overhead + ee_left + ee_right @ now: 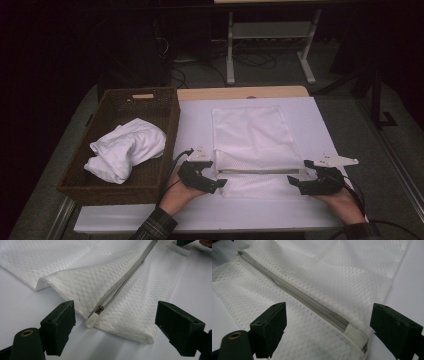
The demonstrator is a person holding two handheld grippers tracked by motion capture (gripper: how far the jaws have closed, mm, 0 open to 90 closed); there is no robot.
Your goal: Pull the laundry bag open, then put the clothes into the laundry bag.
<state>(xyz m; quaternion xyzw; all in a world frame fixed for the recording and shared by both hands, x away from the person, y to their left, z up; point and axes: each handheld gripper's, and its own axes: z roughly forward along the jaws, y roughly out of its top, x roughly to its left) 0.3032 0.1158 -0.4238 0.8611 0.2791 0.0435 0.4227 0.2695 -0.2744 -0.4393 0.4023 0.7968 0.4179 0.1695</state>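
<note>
While one white mesh zippered laundry bag [252,145] is laid flat on the white table [200,210], its zipper ends are flanked by the left gripper [220,184] and right gripper [291,180], jaws spread, nothing pinched; one brown wicker basket [162,130] is seen left.

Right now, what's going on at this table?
A person holds a gripper in each hand at the two ends of a white mesh laundry bag lying flat on the table. The left gripper sits at the zipper pull, the right gripper at the zipper's far end. Both have open fingers and grip nothing; the bag lies loose between them. The zipper looks closed. A white cloth sits bundled in the wicker basket at the left.
</note>
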